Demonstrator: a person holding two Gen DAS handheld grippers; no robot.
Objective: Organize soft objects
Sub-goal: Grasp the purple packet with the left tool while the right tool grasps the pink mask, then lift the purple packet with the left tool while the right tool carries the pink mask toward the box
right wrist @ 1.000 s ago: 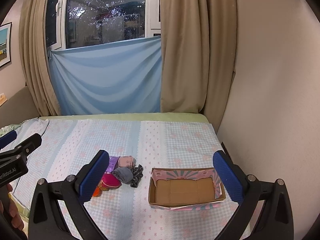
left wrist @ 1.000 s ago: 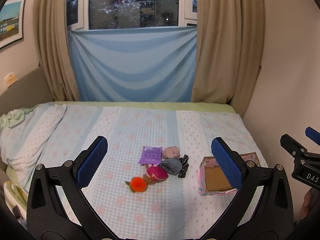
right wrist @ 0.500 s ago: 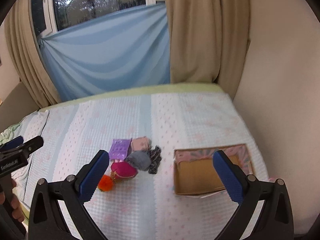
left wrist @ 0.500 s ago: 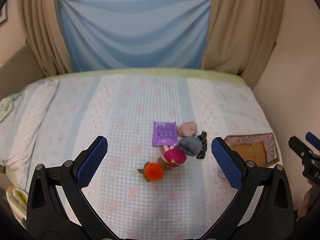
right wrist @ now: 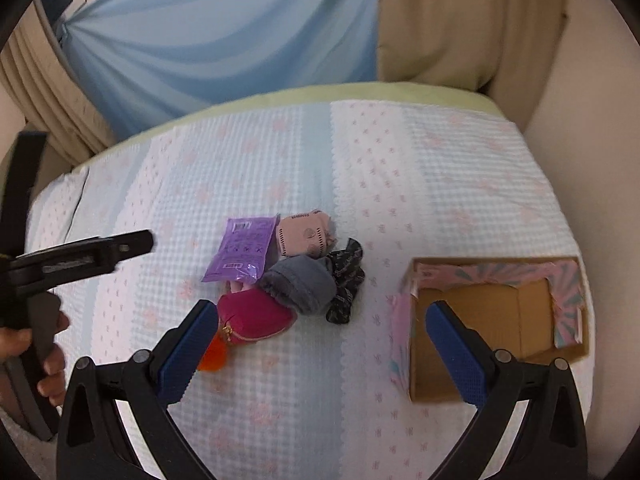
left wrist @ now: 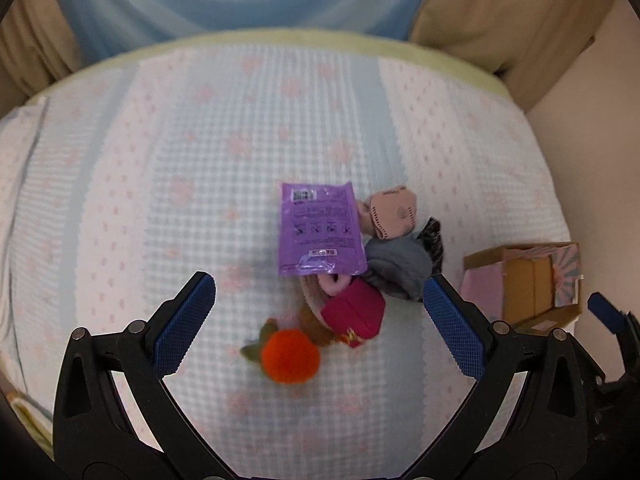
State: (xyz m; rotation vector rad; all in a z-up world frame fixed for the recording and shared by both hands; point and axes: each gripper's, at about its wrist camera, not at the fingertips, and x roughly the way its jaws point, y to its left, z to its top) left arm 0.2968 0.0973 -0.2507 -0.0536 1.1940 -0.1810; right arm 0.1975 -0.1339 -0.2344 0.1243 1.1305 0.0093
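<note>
Left wrist view: left gripper (left wrist: 316,322) hangs over the bed (left wrist: 160,168), fingers wide, holding nothing. Soft things sit bunched in one pile mid-bed, right under and ahead of it: orange pom (left wrist: 290,356) nearest, touching a magenta pouch (left wrist: 354,316); purple packet (left wrist: 320,230) lies flat and overlaps the pink bits under its lower edge; pink mask (left wrist: 394,216) beside the packet, grey sock (left wrist: 398,268) below the mask, dark scrunchie (left wrist: 434,240) poking out behind the sock. Box (left wrist: 528,284) sits apart to the right, open, looks empty, probably the place where the pile goes. The pom falls between the spread fingers, so a grab there looks likely; just a guess. Right wrist view: right gripper (right wrist: 320,350) is also spread wide with nothing in it, low over the bed between pile and box (right wrist: 496,320). Its left finger (right wrist: 184,350) covers part of the pom (right wrist: 212,354) and the edge of the pouch (right wrist: 252,316); the right finger overlaps the box mouth. Packet (right wrist: 242,254), mask (right wrist: 304,234), sock (right wrist: 302,284), scrunchie (right wrist: 346,284) all lie touching or overlapping. Left gripper (right wrist: 80,256) shows side-on at the left edge, hand (right wrist: 48,356) on its grip. Nothing is in the box yet, so the sorting looks unstarted.
</note>
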